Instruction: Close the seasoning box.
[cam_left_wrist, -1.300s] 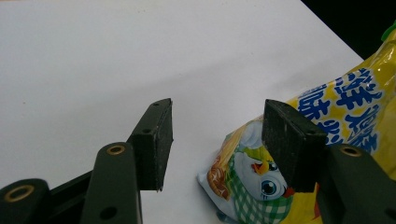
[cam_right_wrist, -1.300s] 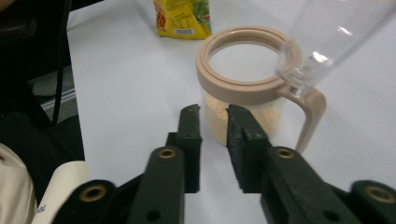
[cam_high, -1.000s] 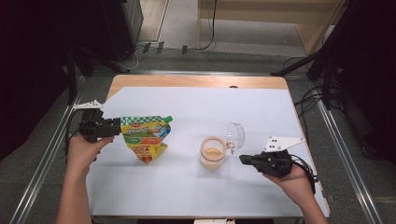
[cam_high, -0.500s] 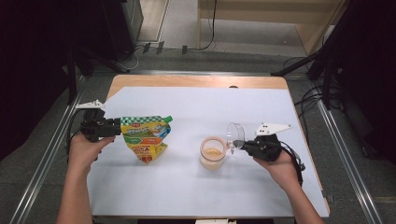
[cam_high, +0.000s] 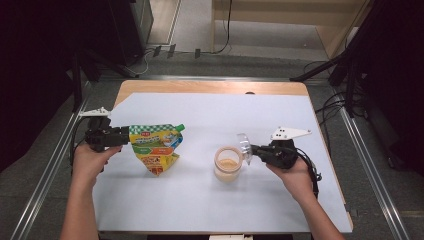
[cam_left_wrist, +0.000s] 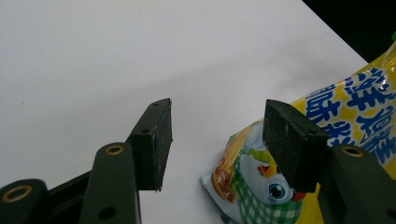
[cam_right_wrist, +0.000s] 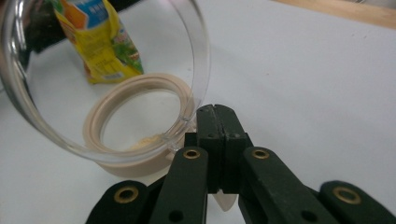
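A yellow and green spouted pouch (cam_high: 157, 147) lies flat on the white table cover (cam_high: 210, 112) at the left. My left gripper (cam_high: 125, 136) is at its left edge. In the left gripper view this gripper (cam_left_wrist: 217, 126) stands open over bare cover, with the pouch (cam_left_wrist: 336, 112) beside and under one jaw. A beige jar (cam_high: 228, 165) with a little tan powder stands at mid-table, its clear hinged lid (cam_high: 244, 142) tilted up. My right gripper (cam_high: 254, 149) is shut with its tips (cam_right_wrist: 215, 109) against the lid's rim (cam_right_wrist: 198, 51). The jar's mouth (cam_right_wrist: 95, 119) shows through the lid.
The cover's far side ends at a wooden table edge (cam_high: 210, 87). Metal rails (cam_high: 367, 165) run along both sides of the table. A cable (cam_high: 314, 175) trails from the right gripper. Bare cover lies in front of the jar and behind it.
My right gripper has moved left and slightly away from the person, from the right of the jar up to the raised lid. The left gripper and the pouch have stayed put.
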